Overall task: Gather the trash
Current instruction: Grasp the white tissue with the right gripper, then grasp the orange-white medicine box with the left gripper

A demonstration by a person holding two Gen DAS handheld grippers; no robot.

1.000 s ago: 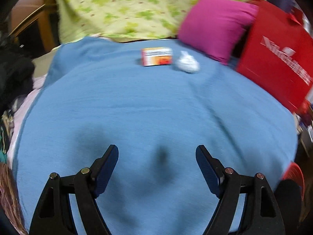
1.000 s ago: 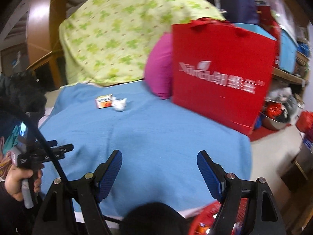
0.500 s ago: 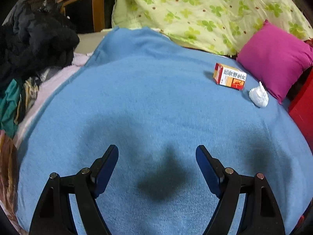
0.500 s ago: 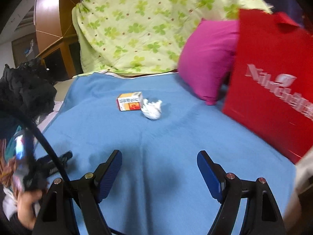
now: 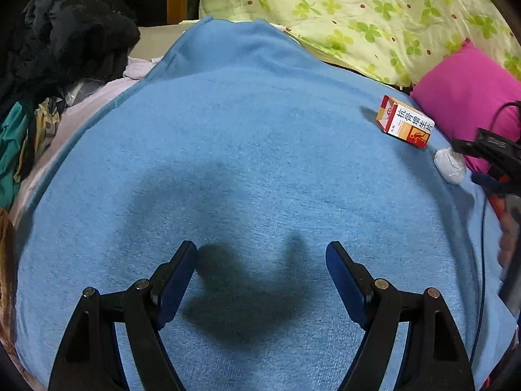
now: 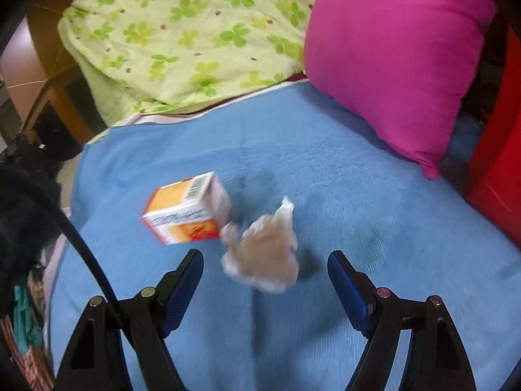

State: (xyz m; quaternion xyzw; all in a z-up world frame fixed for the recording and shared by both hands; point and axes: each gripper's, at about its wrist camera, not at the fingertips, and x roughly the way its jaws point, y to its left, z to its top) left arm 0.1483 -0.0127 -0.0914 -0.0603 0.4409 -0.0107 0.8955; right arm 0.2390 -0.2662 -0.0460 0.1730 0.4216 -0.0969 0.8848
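Note:
A crumpled white tissue (image 6: 263,254) lies on the blue blanket (image 6: 325,169), just ahead of my open right gripper (image 6: 265,277) and roughly between its fingers. A small orange and white box (image 6: 187,208) lies beside it on the left, touching or nearly so. In the left wrist view the box (image 5: 405,122) and tissue (image 5: 451,164) sit far right, well away from my open, empty left gripper (image 5: 260,273), which hovers over bare blanket (image 5: 244,146). The right gripper's tip shows at the left wrist view's right edge (image 5: 488,156).
A magenta pillow (image 6: 397,52) and a green clover quilt (image 6: 195,26) lie at the back. A red bag (image 6: 498,163) stands at the right. Dark clothes (image 5: 65,42) pile at the bed's left edge.
My right gripper has moved forward and down to the tissue and box. My left gripper has swung left, so the box and tissue have shifted to its right edge.

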